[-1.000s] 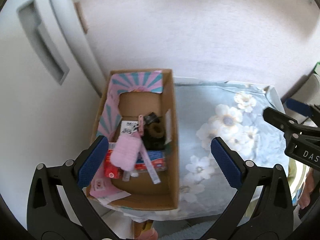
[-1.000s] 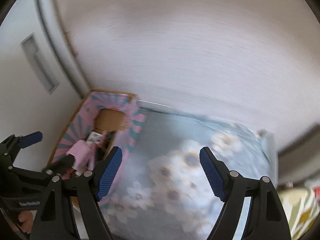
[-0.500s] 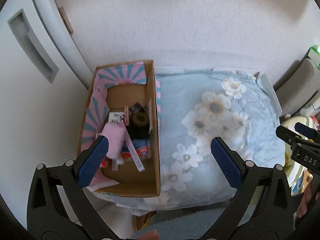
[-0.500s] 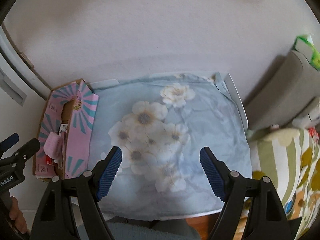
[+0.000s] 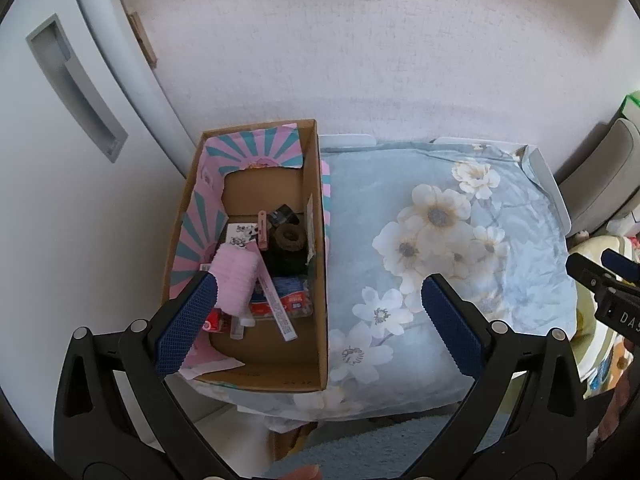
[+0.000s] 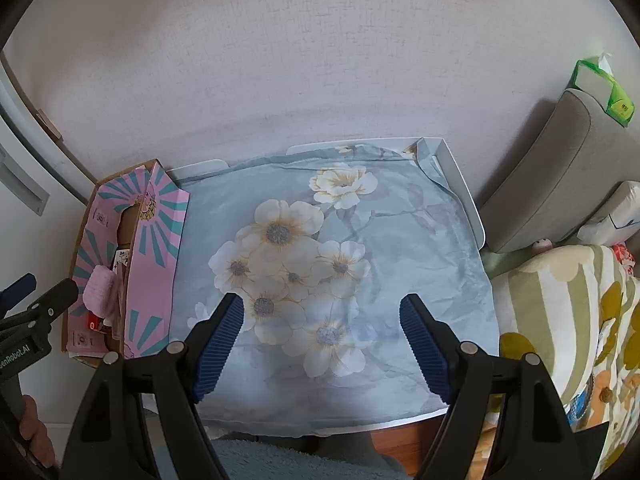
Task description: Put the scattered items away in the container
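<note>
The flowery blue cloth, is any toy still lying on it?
No, the flowery blue cloth shows only its printed flowers; the items sit inside the cardboard box beside it.

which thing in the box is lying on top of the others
The fluffy pink roll in the cardboard box: it rests over the red-and-blue packet, whereas the dark brown ring sits lower, behind it.

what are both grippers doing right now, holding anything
Left gripper: open, holding nothing.
Right gripper: open, holding nothing.
</note>
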Demonstrator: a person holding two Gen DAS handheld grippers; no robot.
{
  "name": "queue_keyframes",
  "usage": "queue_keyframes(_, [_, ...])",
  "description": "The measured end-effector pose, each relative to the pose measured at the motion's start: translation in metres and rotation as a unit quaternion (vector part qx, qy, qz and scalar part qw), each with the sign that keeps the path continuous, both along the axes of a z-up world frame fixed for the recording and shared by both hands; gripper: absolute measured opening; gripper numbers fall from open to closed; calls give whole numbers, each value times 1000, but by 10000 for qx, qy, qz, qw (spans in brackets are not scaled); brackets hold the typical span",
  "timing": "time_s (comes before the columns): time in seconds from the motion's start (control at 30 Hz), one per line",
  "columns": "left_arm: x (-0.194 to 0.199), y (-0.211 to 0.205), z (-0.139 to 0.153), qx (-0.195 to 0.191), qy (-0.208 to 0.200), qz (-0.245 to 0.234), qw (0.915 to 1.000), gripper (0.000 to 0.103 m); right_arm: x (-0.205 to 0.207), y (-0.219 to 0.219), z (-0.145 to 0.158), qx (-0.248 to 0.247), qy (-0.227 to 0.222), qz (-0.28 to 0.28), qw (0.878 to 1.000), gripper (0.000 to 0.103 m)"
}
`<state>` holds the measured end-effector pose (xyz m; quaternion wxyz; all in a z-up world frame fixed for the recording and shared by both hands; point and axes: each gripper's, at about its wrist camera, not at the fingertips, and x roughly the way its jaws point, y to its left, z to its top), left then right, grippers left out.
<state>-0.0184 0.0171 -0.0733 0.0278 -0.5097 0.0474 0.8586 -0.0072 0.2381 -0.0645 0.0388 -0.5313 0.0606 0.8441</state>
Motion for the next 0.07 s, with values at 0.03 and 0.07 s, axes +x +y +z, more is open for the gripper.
queue_keyframes(0.03, [0, 0, 1, -25, 34, -4, 10000, 102, 0, -1, 0, 9, 4, -2, 10000, 77])
queue_keyframes(0.07, [1, 0, 1, -67, 66, -13, 10000, 102, 0, -1, 0, 19, 5, 1, 10000, 77])
